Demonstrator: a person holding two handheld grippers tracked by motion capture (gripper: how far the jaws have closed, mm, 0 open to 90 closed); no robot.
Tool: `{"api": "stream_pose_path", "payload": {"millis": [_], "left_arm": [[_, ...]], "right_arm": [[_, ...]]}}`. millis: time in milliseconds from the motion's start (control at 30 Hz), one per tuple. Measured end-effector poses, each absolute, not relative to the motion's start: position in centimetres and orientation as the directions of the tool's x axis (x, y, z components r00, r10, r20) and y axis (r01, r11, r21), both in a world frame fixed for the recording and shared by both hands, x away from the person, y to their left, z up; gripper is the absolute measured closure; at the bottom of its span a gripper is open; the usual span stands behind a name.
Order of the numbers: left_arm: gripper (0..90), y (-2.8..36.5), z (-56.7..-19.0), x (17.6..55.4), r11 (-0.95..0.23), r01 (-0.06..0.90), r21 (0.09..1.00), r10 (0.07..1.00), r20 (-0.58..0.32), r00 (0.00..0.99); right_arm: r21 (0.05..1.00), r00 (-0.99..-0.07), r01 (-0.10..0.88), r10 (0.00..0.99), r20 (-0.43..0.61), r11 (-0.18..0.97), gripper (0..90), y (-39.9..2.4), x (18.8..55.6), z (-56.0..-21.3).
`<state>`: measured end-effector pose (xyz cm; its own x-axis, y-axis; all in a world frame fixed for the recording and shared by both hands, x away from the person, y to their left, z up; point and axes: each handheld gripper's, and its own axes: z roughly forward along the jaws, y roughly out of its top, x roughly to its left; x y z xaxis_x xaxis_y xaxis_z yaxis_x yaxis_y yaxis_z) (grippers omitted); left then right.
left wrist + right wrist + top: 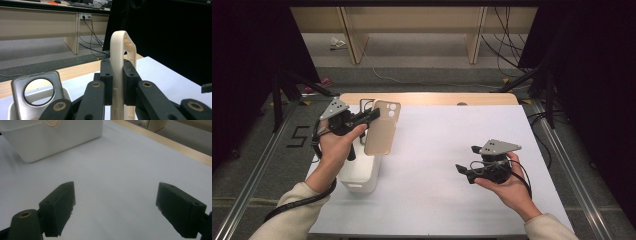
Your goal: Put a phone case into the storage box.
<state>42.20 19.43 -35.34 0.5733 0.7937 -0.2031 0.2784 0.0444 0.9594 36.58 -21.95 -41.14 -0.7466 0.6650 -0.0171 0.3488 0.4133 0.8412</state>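
Phone case (382, 129), cream-coloured, sits pinched edge-on in the left gripper (373, 114) above the white bin (362, 175), while the right gripper (468, 160) hangs wide and empty over the table (437, 165); likely next, a steady carry or handover.

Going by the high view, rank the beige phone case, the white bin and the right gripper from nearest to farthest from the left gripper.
1. Beige phone case: clamped in the left gripper, touching its jaws.
2. White bin: just below the left gripper, at the table's left.
3. Right gripper: far across the table, at the right.
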Motion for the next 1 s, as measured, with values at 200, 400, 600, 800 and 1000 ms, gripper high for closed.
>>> {"api": "stream_pose_path", "payload": {"millis": [200,400,600,800,1000], "left_arm": [[81.1,20.1,-35.1,42.3,0.055,0.273,0.961,0.796,-0.207,0.568],[81.1,21.0,-35.0,42.5,0.061,0.269,0.961,0.805,-0.207,0.556],[81.1,21.9,-35.0,42.7,0.068,0.267,0.961,0.812,-0.209,0.544],[81.0,22.8,-35.0,42.8,0.076,0.267,0.961,0.821,-0.213,0.53],[81.1,23.5,-35.1,43.0,0.082,0.268,0.96,0.828,-0.215,0.518]], "right_arm": [[0.842,-0.742,0.353,0.671,-0.013,0.407,16.5,-22.2,36.6,-41.1],[0.846,-0.738,0.353,0.675,-0.012,0.4,16.5,-22.4,36.6,-41.1],[0.844,-0.734,0.358,0.679,-0.009,0.398,16.5,-22.6,36.5,-41.1],[0.846,-0.731,0.36,0.683,-0.006,0.393,16.5,-22.8,36.5,-41.1],[0.846,-0.728,0.362,0.686,-0.007,0.392,16.5,-22.9,36.5,-41.1]]}}
